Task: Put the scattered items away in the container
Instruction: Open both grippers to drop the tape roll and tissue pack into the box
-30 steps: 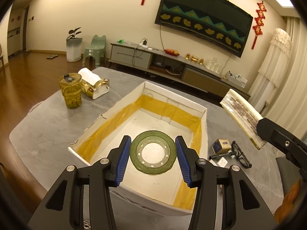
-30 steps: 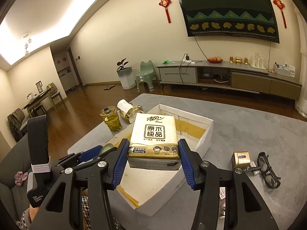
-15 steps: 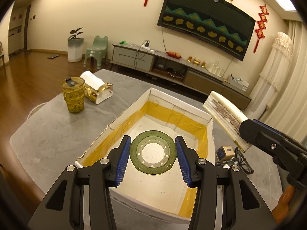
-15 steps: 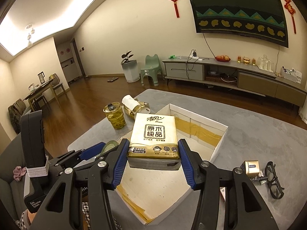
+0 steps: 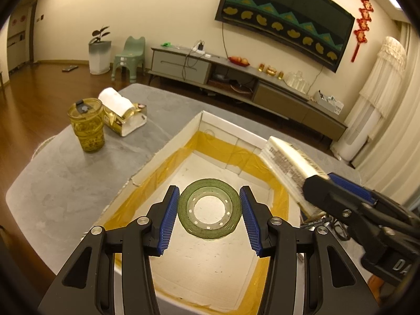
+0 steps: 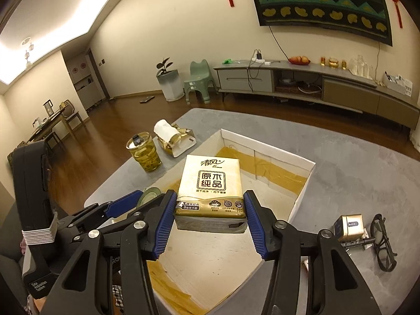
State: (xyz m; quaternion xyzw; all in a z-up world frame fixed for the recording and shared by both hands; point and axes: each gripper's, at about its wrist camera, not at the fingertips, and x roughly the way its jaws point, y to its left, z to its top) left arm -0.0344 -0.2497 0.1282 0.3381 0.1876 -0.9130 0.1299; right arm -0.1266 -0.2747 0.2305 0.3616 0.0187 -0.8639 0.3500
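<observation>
While the left claw [image 5: 209, 211] pinched a green tape roll [image 5: 209, 209] over the box [image 5: 237, 136], the right claw [image 6: 210, 216] clamped a tissue pack [image 6: 211, 183] above it.

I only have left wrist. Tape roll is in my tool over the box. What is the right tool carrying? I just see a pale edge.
Observer: The right tool is shut on a gold tissue pack, held above the white box.
Operator: Anything left on the table on that side?
Observer: Yes. A small gold box, a black marker and black glasses lie right of the white box.
Operator: Does my tape roll show from there?
Observer: Only a sliver of the green tape roll, behind the left tool.
</observation>
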